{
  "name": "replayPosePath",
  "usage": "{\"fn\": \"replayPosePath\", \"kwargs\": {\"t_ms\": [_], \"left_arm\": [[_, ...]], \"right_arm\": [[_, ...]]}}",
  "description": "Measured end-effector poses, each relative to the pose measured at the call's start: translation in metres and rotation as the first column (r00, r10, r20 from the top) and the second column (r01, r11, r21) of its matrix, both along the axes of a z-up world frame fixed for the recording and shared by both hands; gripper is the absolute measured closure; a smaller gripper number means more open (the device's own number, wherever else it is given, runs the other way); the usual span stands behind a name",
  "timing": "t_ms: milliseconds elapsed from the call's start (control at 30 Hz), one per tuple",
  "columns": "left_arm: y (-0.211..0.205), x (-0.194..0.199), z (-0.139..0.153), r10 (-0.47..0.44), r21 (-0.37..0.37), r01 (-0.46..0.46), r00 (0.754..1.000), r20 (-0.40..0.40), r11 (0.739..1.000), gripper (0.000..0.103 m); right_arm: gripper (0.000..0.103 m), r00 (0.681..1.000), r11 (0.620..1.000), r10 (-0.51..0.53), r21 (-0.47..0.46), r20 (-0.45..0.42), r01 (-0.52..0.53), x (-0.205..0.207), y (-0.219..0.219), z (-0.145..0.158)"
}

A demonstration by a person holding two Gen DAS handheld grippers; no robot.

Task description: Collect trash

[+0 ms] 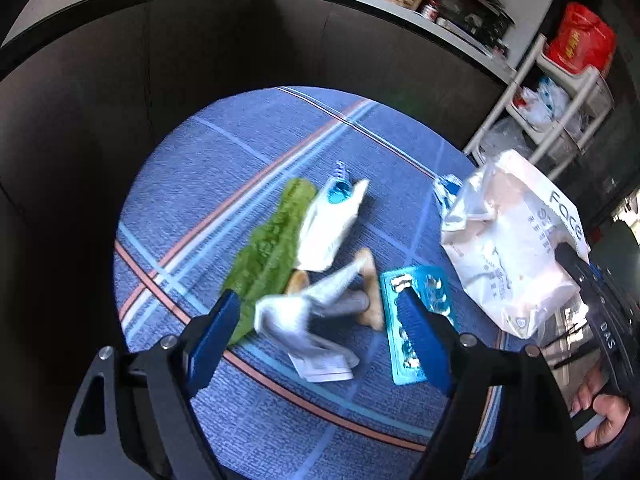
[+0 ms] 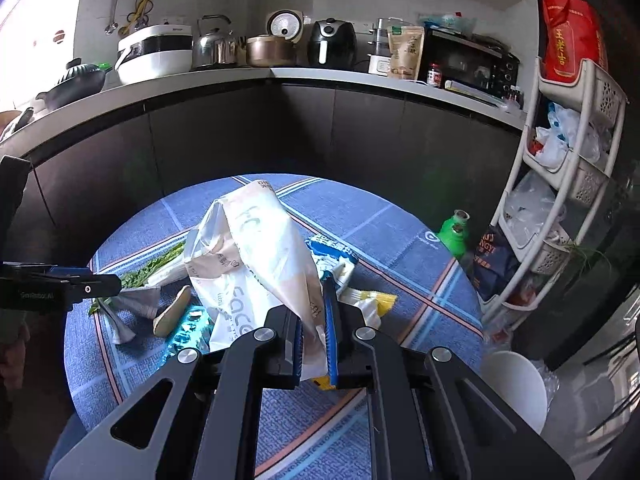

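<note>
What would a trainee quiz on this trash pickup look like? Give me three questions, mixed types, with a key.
1. True or false: the right gripper is shut on the white plastic bag.
2. Which colour is the blister pack on the mat? A red, B turquoise, C black.
3. Fill in: the left gripper has its fingers ___ above the trash.

Key: 1 true; 2 B; 3 open.

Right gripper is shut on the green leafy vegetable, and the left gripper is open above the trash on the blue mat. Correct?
Not quite. The right gripper is shut on the white plastic bag, not the green leafy vegetable, as the right wrist view shows. The left gripper is open above the trash.
</note>
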State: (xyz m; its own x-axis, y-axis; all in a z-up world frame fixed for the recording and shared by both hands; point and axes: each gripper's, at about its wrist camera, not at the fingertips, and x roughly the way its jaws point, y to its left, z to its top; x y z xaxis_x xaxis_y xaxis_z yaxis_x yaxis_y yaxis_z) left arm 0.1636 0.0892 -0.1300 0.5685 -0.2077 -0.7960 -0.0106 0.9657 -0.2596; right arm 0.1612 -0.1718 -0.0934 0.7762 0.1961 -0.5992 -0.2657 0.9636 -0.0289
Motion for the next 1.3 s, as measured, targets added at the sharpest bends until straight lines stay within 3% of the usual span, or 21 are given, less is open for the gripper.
{"fn": "replayPosePath", "kwargs": {"t_ms": [133, 400, 533, 700, 833, 1300], "left_arm": [[-0.008, -0.007, -0.005, -0.033, 0.050, 0.034, 0.999, -0.005, 0.998, 0.025], [0.007, 0.003, -0.018, 0.016, -0.003, -0.016, 0.999, -0.043, 1.000, 0.032], [0.013, 0.009, -0.024, 0.017, -0.040, -0.020, 0.997, -0.075, 0.999, 0.063], [0.013, 0.006, -0.024, 0.024, -0.053, -0.028, 0.996, -0.082, 0.998, 0.084], [0.007, -0.005, -0.002, 0.015, -0.034, -0.016, 0.999, -0.031, 0.999, 0.097], [-0.053, -0.033, 0.085, -0.106, -0.029, 0.112, 0.982, 0.156, 0.993, 0.097]], "right_arm": [[0.095, 1.000, 1.000, -0.003, 0.014, -0.015, 0.004, -0.002, -0.005, -0.002], [0.094, 1.000, 1.000, -0.004, 0.024, -0.028, 0.004, -0.006, -0.007, -0.006], [0.094, 1.000, 0.999, -0.009, 0.030, -0.030, 0.010, -0.008, -0.009, -0.006], [0.094, 1.000, 0.999, -0.012, 0.040, -0.029, 0.013, -0.010, -0.011, -0.005], [0.094, 1.000, 0.999, -0.017, 0.050, -0.015, 0.017, -0.016, -0.016, 0.001], [0.094, 0.995, 0.991, -0.086, 0.106, 0.057, 0.080, -0.039, -0.053, 0.030]]}}
